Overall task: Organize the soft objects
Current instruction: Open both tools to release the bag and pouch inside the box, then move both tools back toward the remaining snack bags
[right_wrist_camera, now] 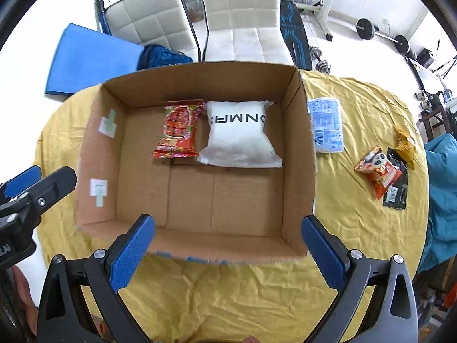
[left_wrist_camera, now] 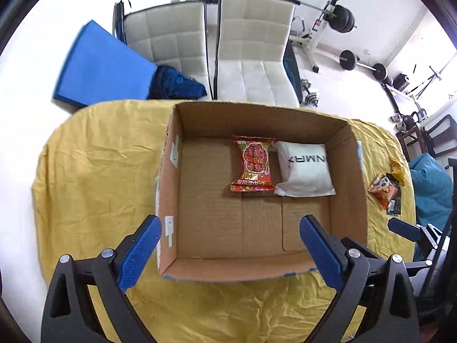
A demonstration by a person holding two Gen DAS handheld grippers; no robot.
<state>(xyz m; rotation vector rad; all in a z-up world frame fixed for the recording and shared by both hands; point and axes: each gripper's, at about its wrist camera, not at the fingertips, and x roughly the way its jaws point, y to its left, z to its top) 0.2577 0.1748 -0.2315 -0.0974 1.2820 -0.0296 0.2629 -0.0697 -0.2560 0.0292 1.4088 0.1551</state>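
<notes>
An open cardboard box (left_wrist_camera: 348, 177) (right_wrist_camera: 300, 154) sits on a table under a yellow cloth (left_wrist_camera: 97, 165) (right_wrist_camera: 357, 228). Inside, at the far side, lie a red wet-wipe packet (left_wrist_camera: 252, 164) (right_wrist_camera: 178, 128) and a white soft pouch (left_wrist_camera: 305, 168) (right_wrist_camera: 238, 134), side by side. Right of the box on the cloth lie a pale blue packet (right_wrist_camera: 325, 124), an orange panda snack packet (left_wrist_camera: 382, 188) (right_wrist_camera: 378, 170), a black packet (right_wrist_camera: 395, 191) and a yellow packet (right_wrist_camera: 404, 145). My left gripper (left_wrist_camera: 230, 228) hovers open above the box's near side, holding nothing. My right gripper (right_wrist_camera: 228, 228) is open and empty too.
Two white chairs (left_wrist_camera: 251, 45) (right_wrist_camera: 237, 14) stand behind the table, with a blue mat (left_wrist_camera: 100, 65) (right_wrist_camera: 88, 60) and dark blue cloth (left_wrist_camera: 174, 83) at the left. Barbells and a weight rack (left_wrist_camera: 337, 20) fill the back right. A teal bag (right_wrist_camera: 441, 188) is at the right.
</notes>
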